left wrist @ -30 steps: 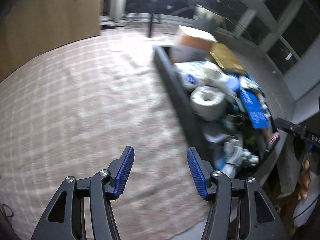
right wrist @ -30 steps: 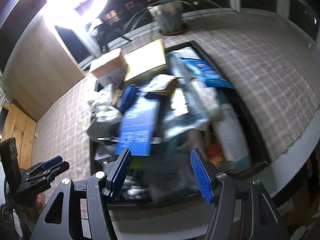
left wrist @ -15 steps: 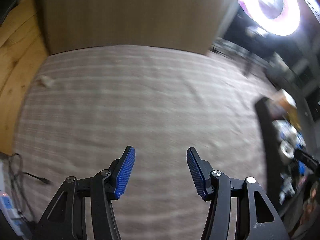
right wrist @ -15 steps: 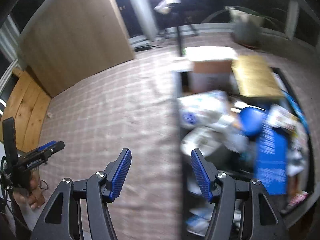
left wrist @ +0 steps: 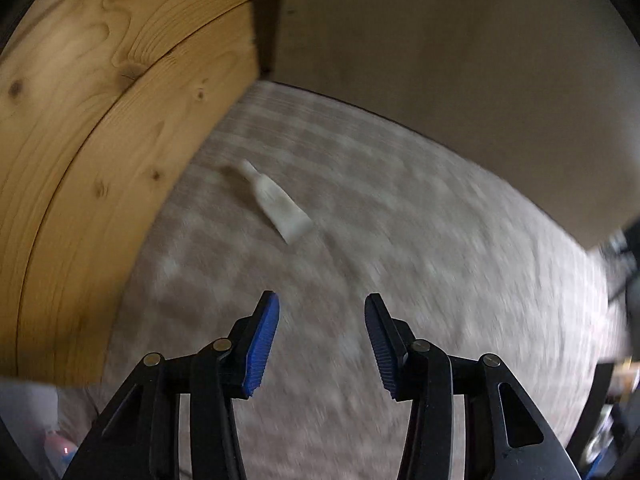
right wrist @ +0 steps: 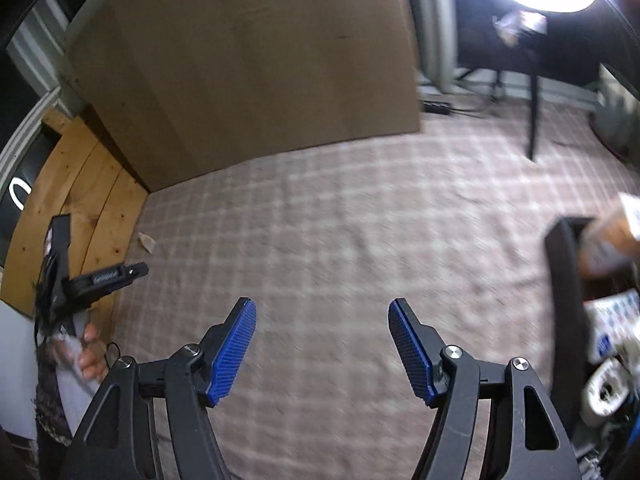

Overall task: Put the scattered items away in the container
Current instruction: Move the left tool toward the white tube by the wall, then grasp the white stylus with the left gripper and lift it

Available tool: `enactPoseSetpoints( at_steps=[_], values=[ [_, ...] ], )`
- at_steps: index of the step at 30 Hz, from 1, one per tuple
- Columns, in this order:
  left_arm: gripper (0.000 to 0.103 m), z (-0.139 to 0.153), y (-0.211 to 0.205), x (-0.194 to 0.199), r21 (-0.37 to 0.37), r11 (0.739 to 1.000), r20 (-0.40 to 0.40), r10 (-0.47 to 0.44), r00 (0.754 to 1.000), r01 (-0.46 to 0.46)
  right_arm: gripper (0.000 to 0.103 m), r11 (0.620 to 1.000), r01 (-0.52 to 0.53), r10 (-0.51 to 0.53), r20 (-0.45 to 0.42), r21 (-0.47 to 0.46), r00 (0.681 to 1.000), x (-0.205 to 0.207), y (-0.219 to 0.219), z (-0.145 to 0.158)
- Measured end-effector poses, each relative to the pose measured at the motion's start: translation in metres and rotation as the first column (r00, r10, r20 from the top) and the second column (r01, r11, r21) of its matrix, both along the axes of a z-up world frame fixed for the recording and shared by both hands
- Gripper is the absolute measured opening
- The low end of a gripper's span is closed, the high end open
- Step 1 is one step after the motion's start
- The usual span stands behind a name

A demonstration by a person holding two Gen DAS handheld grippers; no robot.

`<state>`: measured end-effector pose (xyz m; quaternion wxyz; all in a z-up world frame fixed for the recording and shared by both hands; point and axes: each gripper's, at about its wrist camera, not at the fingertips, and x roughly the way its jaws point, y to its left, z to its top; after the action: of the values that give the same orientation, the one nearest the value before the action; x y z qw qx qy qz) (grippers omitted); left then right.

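The left gripper [left wrist: 322,344] points down at the checked surface [left wrist: 400,280], its fingers partly apart with nothing between them after just closing a little; ahead of it a small white tube [left wrist: 276,202] lies flat near the wooden board [left wrist: 80,160]. The right gripper [right wrist: 322,350] hangs over bare cloth, its fingers having just spread wider, also empty. The black container [right wrist: 564,304], crammed with items, sits at the right edge of that view, well apart from the tube.

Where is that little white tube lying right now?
In the left wrist view, the white tube lies on the checked carpet, beside the wooden boards, ahead of the open left fingers.
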<state>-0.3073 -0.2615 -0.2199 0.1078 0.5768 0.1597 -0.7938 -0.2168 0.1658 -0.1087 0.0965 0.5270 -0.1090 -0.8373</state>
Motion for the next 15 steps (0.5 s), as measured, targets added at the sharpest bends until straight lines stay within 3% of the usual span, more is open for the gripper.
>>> enactPoseSetpoints(
  at_steps=[5, 7, 15],
  values=[
    [0.048, -0.015, -0.033, -0.037, 0.044, 0.995, 0.028, 0.092, 0.995, -0.093, 0.065, 0.999, -0.039, 0.039, 0.013, 0.003, 0.999, -0.018, -0.032, -0.004],
    [0.048, -0.018, -0.037, -0.048, 0.028, 0.994, 0.032, 0.104, 0.994, -0.105, 0.065, 0.999, -0.049, 0.049, 0.017, 0.006, 0.999, -0.022, -0.039, -0.006],
    [0.046, -0.041, -0.049, -0.073, 0.046, 0.985, 0.094, 0.160, 0.983, -0.165, 0.065, 0.999, -0.043, 0.043, 0.034, 0.010, 0.999, -0.030, -0.036, -0.014]
  ],
)
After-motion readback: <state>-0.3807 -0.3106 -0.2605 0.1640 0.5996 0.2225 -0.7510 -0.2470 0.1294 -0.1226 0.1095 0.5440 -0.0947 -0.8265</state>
